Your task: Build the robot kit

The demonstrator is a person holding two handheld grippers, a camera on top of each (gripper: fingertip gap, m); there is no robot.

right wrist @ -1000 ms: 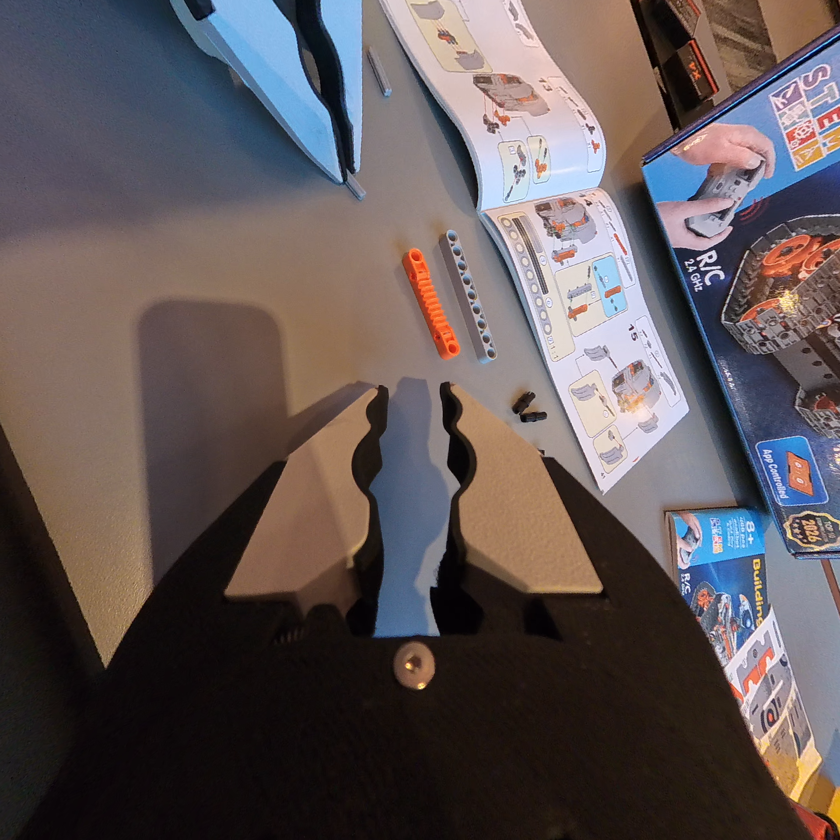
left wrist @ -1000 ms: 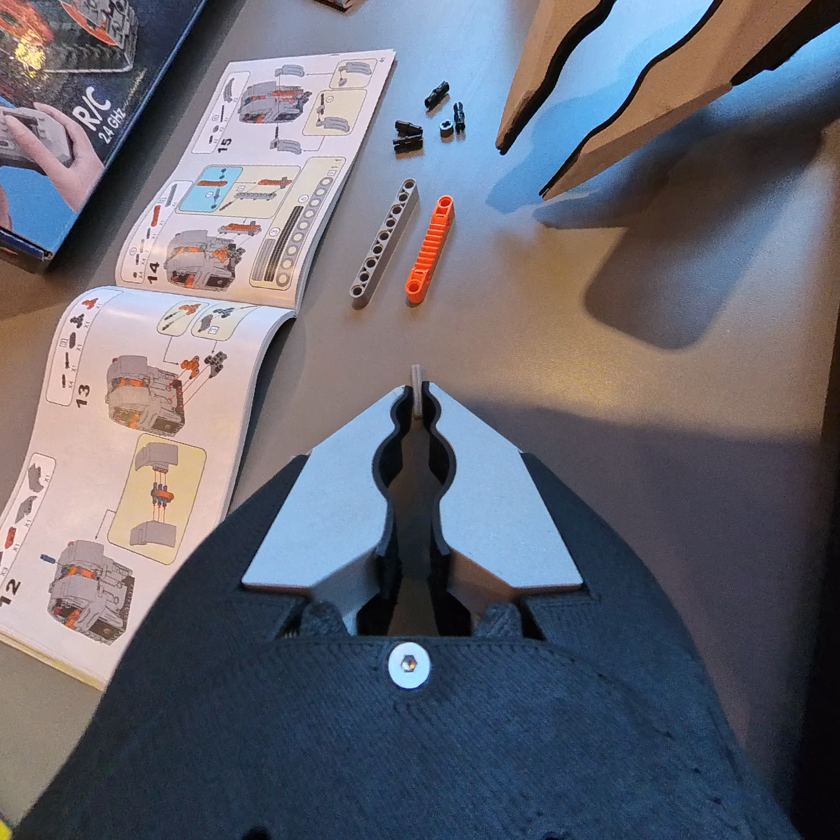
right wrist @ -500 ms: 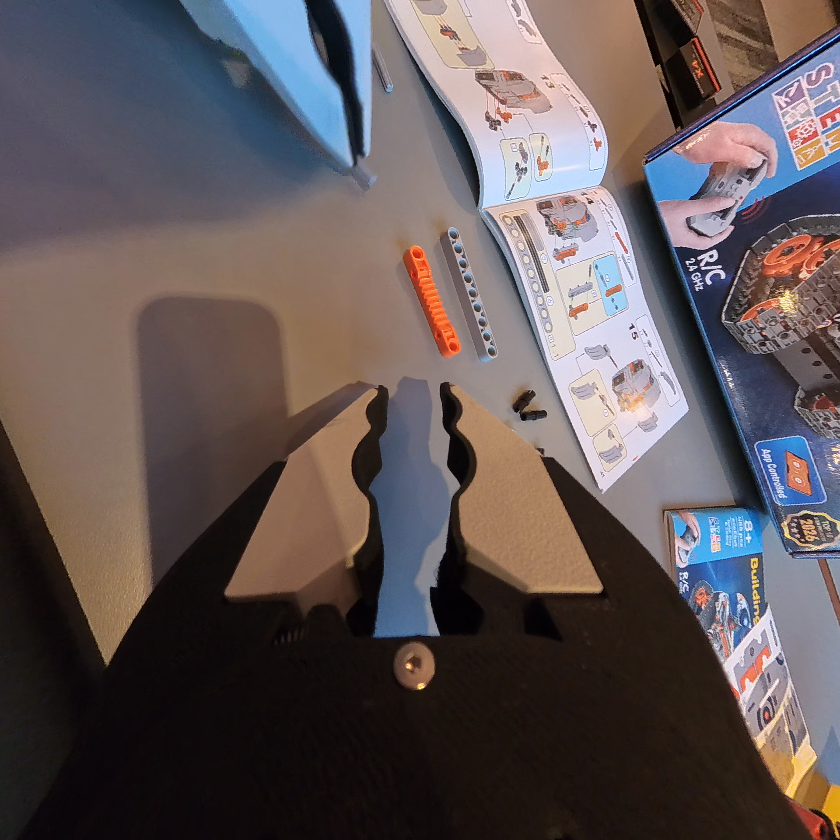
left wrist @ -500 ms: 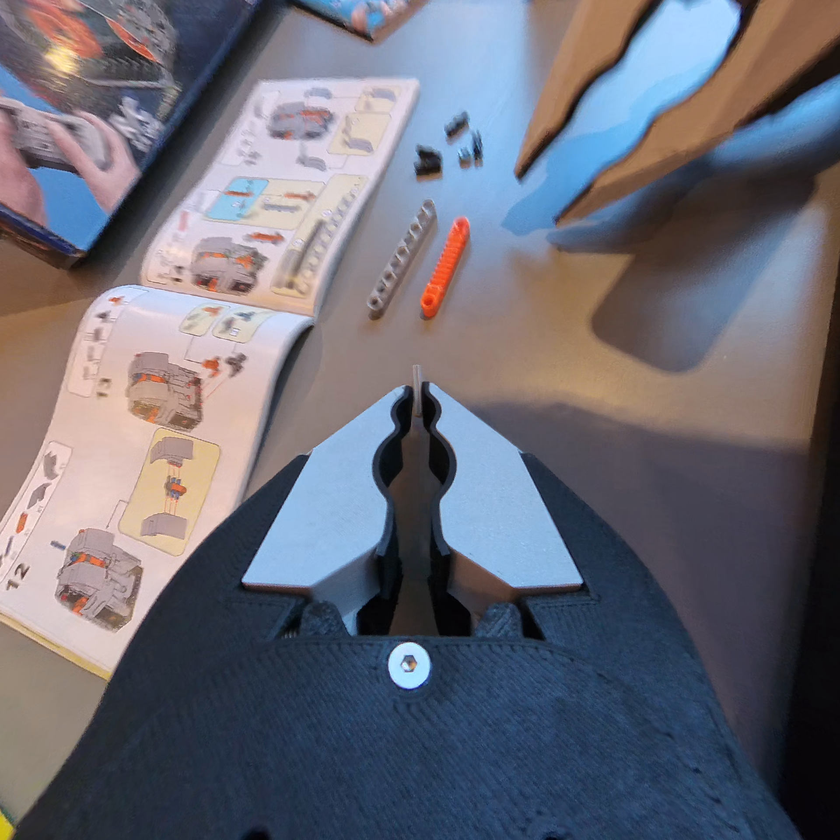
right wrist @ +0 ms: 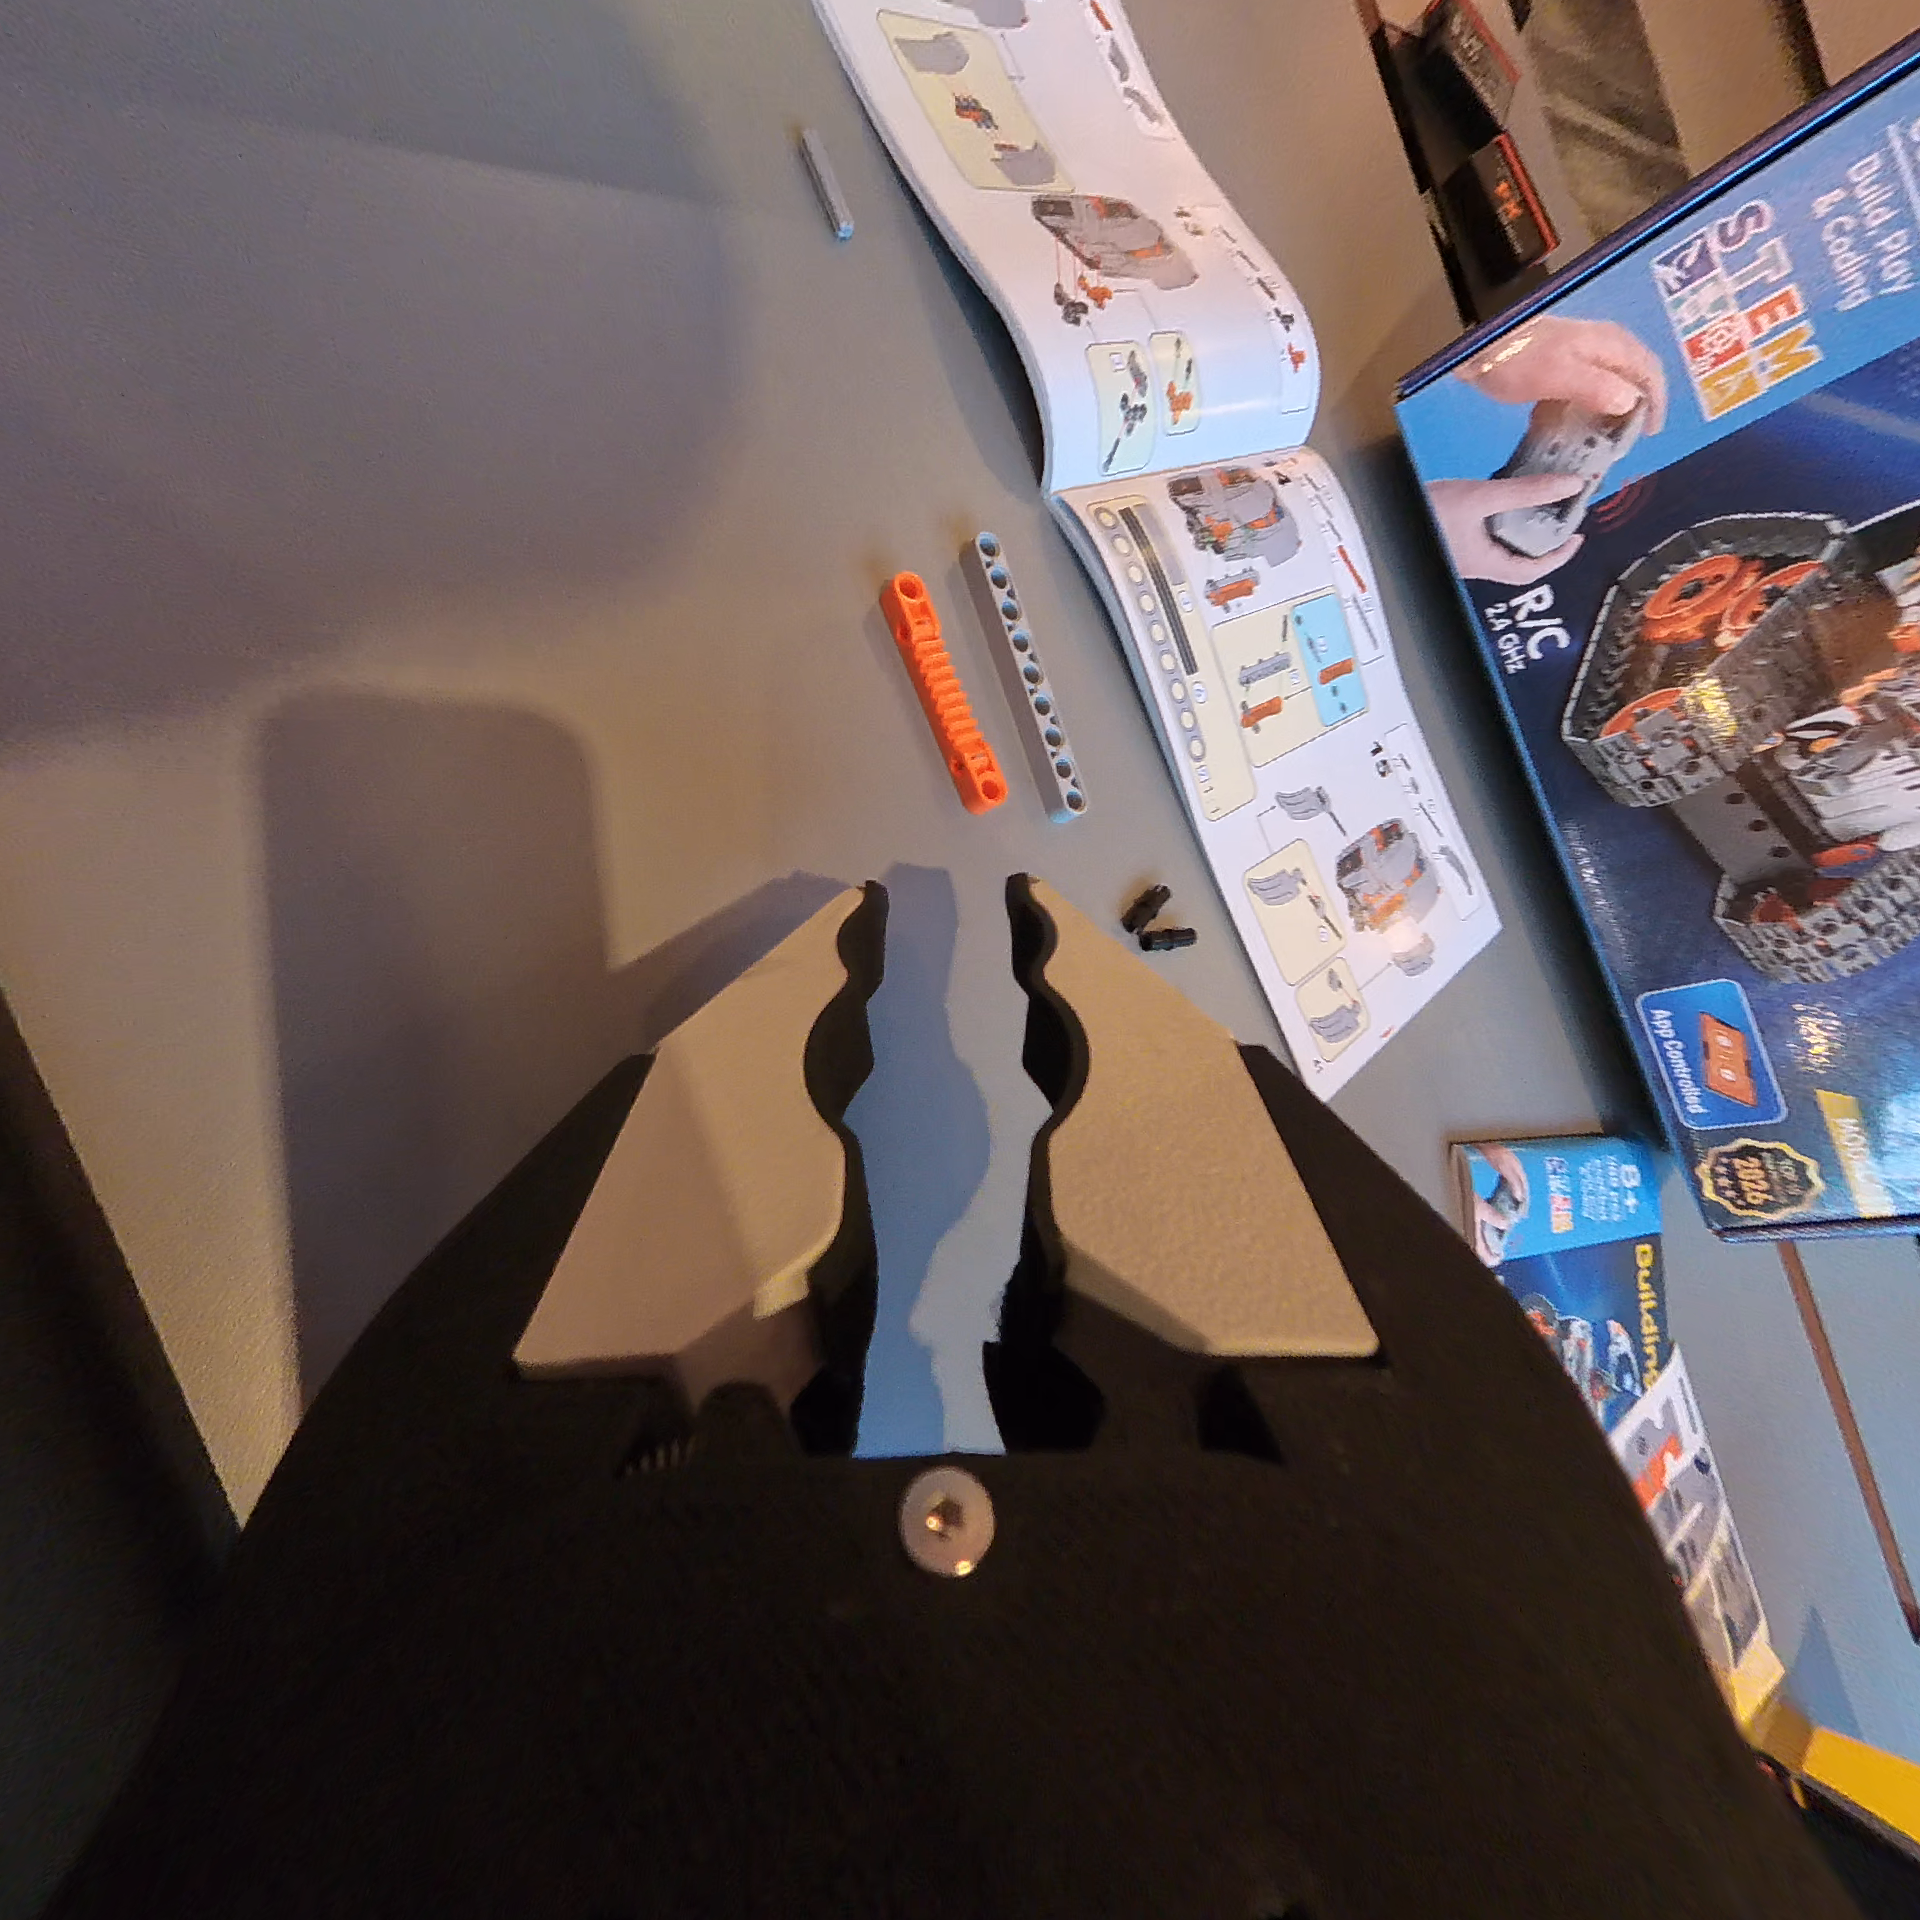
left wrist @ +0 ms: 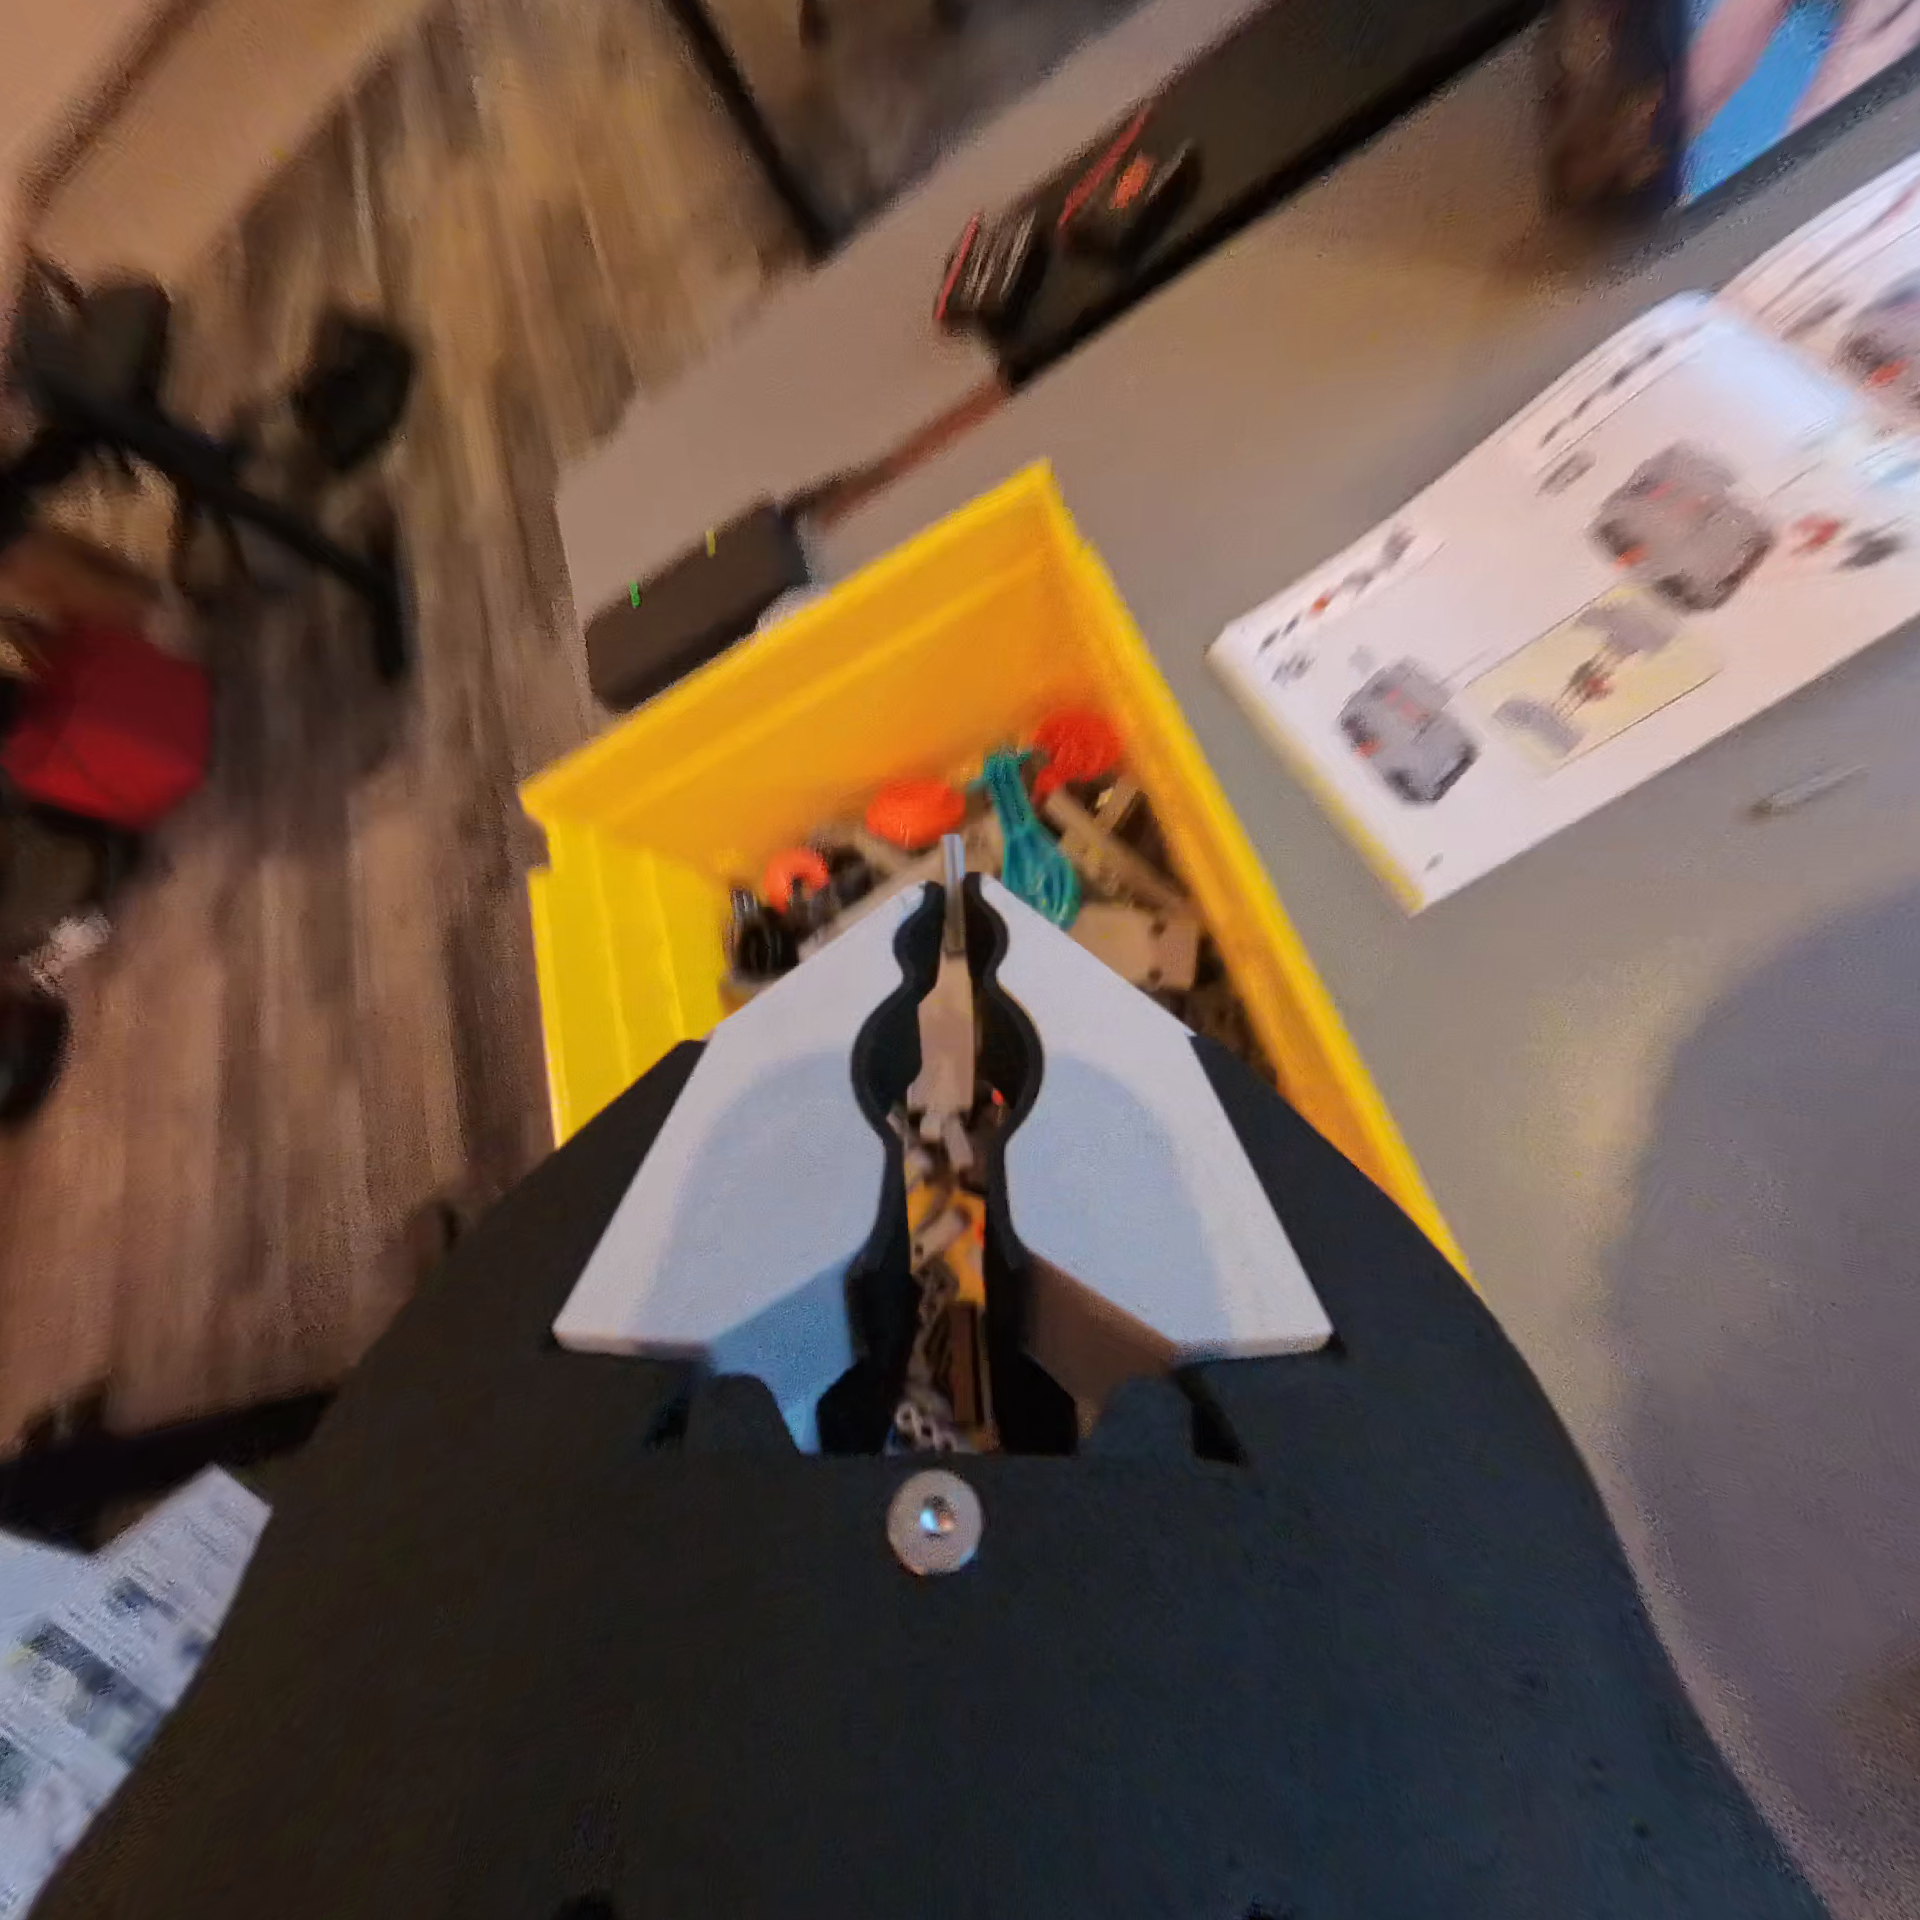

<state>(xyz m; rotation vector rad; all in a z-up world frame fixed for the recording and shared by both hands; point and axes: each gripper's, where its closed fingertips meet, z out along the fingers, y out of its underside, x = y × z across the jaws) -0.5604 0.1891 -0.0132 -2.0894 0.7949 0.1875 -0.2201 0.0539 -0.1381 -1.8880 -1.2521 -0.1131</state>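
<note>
Left hand-held gripper (left wrist: 951, 902) newly over yellow bin (left wrist: 831, 665), grey pin (left wrist: 951, 883) lengthwise forward.

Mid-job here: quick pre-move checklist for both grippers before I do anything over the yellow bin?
1. Left gripper jaws shut on the thin grey pin: ok.
2. Pin tip sticks out past the jaws, over the yellow bin of parts: ok.
3. Left wrist view sharp enough to judge height above the parts: not ok, motion blur.
4. Right gripper jaws open and empty: ok.
5. Orange beam and grey holed beam lie apart ahead of the right gripper, untouched: ok.
6. Two black pins clear of the right jaws: ok.
</note>
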